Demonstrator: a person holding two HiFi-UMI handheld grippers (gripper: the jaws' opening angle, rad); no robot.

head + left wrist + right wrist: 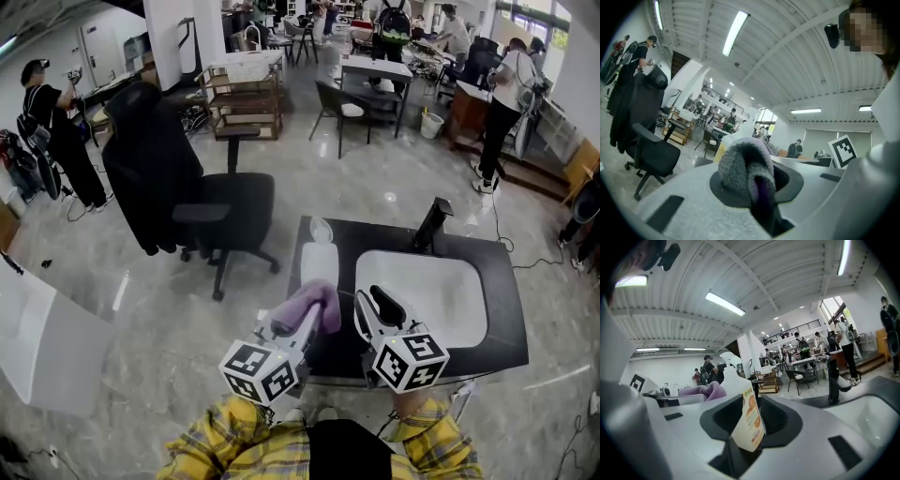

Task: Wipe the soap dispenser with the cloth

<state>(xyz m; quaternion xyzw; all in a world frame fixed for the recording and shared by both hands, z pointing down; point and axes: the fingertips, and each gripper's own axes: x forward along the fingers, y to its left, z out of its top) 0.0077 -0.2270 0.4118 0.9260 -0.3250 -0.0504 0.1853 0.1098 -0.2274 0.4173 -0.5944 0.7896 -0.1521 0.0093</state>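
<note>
Purple-grey cloth (740,171) is pinched in your left fingers (305,326), just short of the soap dispenser (319,255), which stands on the surface (506,309) ahead. Your right fingers (384,305) are part-spread and grip nothing. No wiping contact yet, I'd judge. The sink (469,281) beside them looks empty; the dispenser's fill is unreadable.

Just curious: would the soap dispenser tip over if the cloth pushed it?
Probably, if pushed high: the dispenser is tall and narrow and stands free on the counter. It looks like smooth plastic, so it may slide instead if pushed low.
</note>
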